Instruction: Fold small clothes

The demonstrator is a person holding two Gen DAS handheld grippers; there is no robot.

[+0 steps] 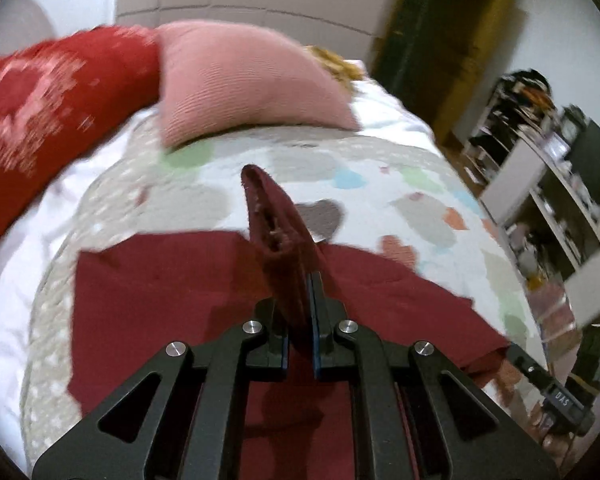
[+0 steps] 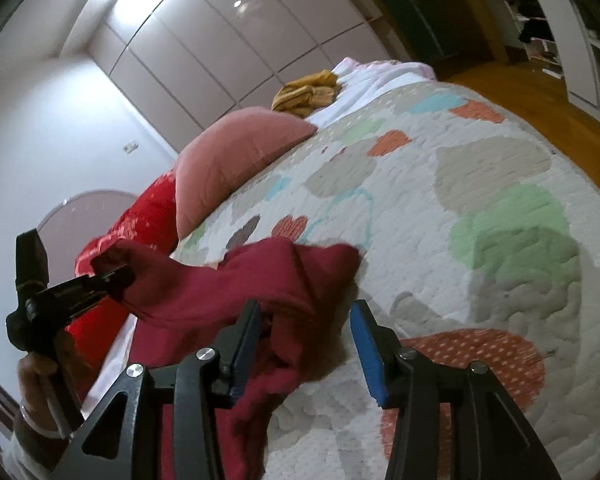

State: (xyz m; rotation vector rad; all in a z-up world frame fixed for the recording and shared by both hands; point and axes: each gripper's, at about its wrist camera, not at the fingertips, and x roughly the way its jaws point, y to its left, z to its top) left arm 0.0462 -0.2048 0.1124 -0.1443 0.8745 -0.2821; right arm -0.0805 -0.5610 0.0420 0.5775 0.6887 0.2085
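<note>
Left gripper (image 1: 300,280) pointed steeply down over the quilt (image 2: 480,168), jaws clamped on a raised edge of the maroon garment (image 1: 160,292). Right gripper (image 2: 306,336) at 3 o'clock of it, jaws apart, straddling a bunched fold, probably not pinching. Garment rumpled, partly lifted, pink pillow (image 1: 240,80) at 12.

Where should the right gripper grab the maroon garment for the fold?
Probably the loose bunched edge of the maroon garment between the right gripper fingers, coming from the near side. The left gripper already pinches a raised corner, so this end hangs slack on the quilt.
</note>
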